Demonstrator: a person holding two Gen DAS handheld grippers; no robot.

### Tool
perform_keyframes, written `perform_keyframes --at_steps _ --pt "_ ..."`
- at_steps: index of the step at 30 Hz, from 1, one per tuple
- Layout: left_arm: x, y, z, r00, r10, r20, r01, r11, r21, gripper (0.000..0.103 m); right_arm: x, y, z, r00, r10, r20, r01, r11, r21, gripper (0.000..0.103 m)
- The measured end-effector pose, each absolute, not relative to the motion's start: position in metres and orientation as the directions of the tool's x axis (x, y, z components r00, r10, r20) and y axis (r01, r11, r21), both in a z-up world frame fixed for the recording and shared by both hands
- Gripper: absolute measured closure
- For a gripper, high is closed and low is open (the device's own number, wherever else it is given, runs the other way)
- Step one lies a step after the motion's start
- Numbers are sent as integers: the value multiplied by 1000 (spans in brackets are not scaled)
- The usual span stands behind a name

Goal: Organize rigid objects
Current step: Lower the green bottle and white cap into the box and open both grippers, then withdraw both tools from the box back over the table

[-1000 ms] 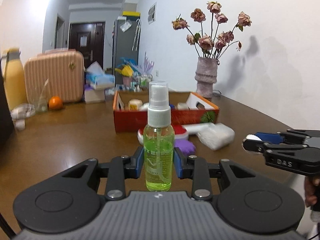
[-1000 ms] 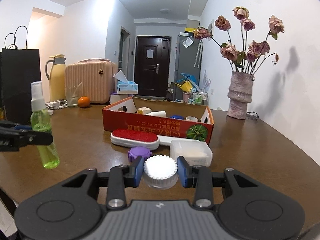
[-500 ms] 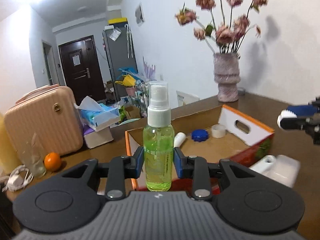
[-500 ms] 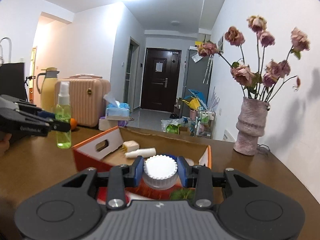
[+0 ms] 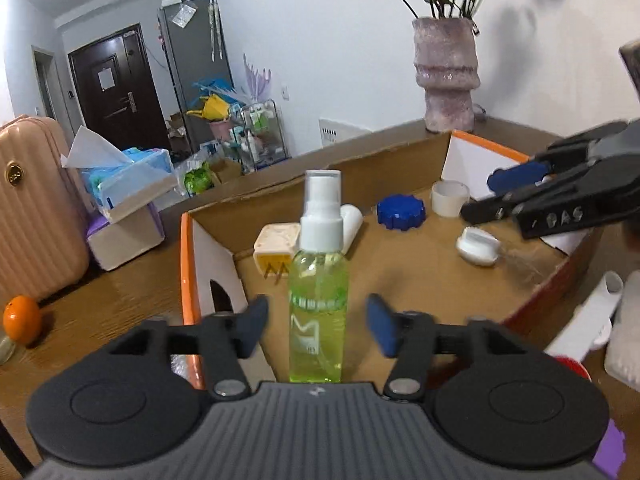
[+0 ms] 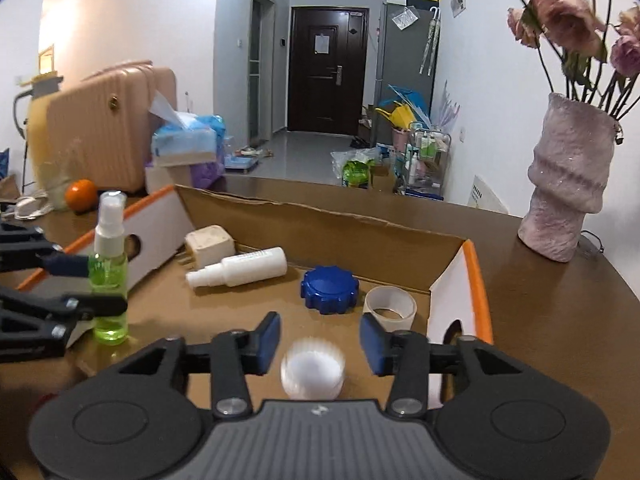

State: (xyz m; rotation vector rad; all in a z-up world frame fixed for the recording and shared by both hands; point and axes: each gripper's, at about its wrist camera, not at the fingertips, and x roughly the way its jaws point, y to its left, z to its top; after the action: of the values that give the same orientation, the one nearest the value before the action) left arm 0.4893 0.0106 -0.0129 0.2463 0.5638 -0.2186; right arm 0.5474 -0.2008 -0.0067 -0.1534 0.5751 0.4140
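With the left tongs (image 5: 318, 328) spread wide open and gripping nothing, treat the green spray bottle (image 5: 318, 300) as set down: upright between the two fingers, apart from both pads, seemingly resting on the floor of the cardboard box (image 5: 208, 252) close to its wall on the left of those tongs. Draw the left tongs straight back and slightly up, keeping both fingers level and equally clear of the bottle, since a tall narrow bottle probably tips at the lightest brush. Avoid swinging sideways toward the plug adapter (image 5: 276, 248) and the lying white bottle (image 6: 244, 266) just ahead of the fingertips. With the right tongs (image 6: 320, 338) likewise open and empty, note the white cap (image 6: 313, 374) below and between the fingers, blurred, so hard to say whether at rest or dropping; in the left wrist view seen tilted on the box floor just under the right fingertips. Hold the right tongs quiet above the cap until settled, then lift clear upward, not forward, sparing the blue lid (image 6: 329, 289) and the tape ring (image 6: 390, 306) ahead of them. Keep the two tongs well apart while backing out, then look to whatever remains outside the box on the counter (image 5: 100, 312).
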Motion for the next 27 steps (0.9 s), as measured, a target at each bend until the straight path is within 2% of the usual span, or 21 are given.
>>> perform_keyframes --at_steps 1,3,7,17,23,27 --pt "492 12 -15 826 -147 -544 275 948 162 31 550 -199 -10 760 336 -556 -420 907 -25 46" --pt "494 13 -16 826 -168 -538 284 948 141 27 555 -198 -11 751 354 -558 -425 905 2 46" --pt "497 19 -21 826 -200 -528 289 953 91 20 555 -200 -6 789 341 -512 -395 919 3 38" --pt "490 24 -14 841 -161 -517 246 964 100 21 554 -208 0 792 326 -517 -376 927 9 37" --pt "462 35 12 849 -173 -500 221 974 39 21 532 -217 22 805 322 -498 -367 930 8 35" --pt "431 38 39 870 -169 -464 204 979 26 20 507 -221 43 817 326 -475 -370 929 1 30"
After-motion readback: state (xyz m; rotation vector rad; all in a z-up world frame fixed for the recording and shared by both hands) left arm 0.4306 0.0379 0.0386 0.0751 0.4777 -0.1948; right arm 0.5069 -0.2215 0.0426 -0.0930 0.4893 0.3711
